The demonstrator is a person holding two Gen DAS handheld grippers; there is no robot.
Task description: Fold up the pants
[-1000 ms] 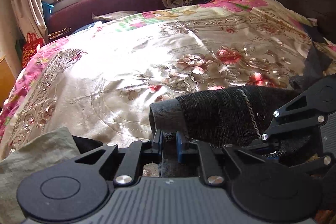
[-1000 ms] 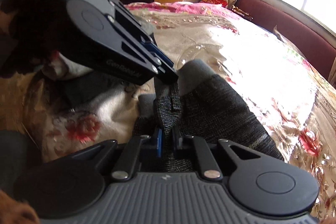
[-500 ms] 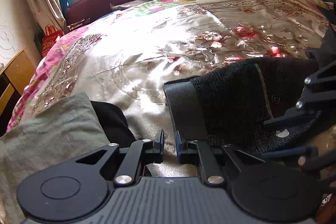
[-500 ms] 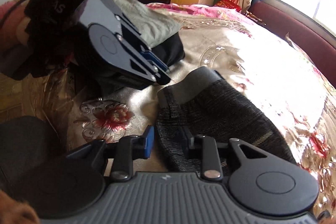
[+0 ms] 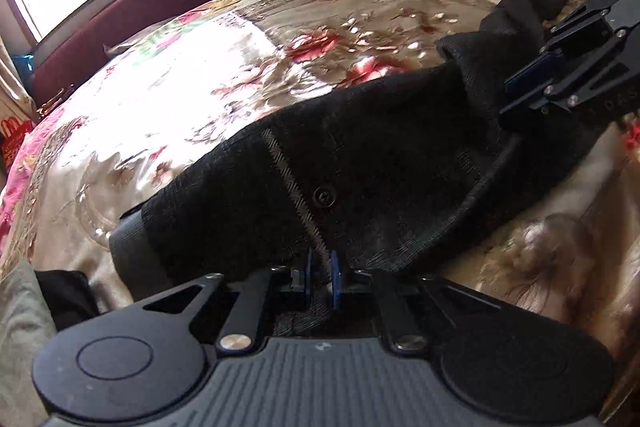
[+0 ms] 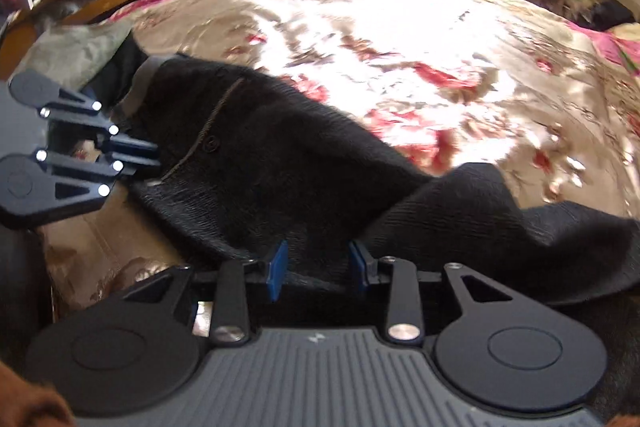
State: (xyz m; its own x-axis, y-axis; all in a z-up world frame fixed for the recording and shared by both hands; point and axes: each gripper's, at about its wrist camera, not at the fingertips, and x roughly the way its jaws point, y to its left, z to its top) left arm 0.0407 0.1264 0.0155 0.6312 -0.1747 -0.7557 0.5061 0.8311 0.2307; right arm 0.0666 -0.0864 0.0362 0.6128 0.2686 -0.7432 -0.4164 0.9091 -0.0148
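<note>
From the left wrist view, the dark pants (image 5: 360,179) lay stretched across the floral bedspread (image 5: 200,87), where half a second earlier they had sat as a shorter, thicker bundle off to the right. The left gripper (image 5: 320,277) had gone from closing on nothing beside the waistband to pinching the near edge of the cloth, its blue pads almost together, just below the button (image 5: 323,197). The right gripper (image 5: 532,87) had drawn away to the far end, its fingers reaching into a raised fold there.

From the right wrist view, the right gripper (image 6: 318,269) stood about half open with dark fabric lying between its fingers; whether the pads pressed it I could not tell through the blur. The pants (image 6: 280,163) ran from it toward the left gripper (image 6: 154,159), which had been much closer before. An olive garment (image 6: 72,47) lay beyond.
</note>
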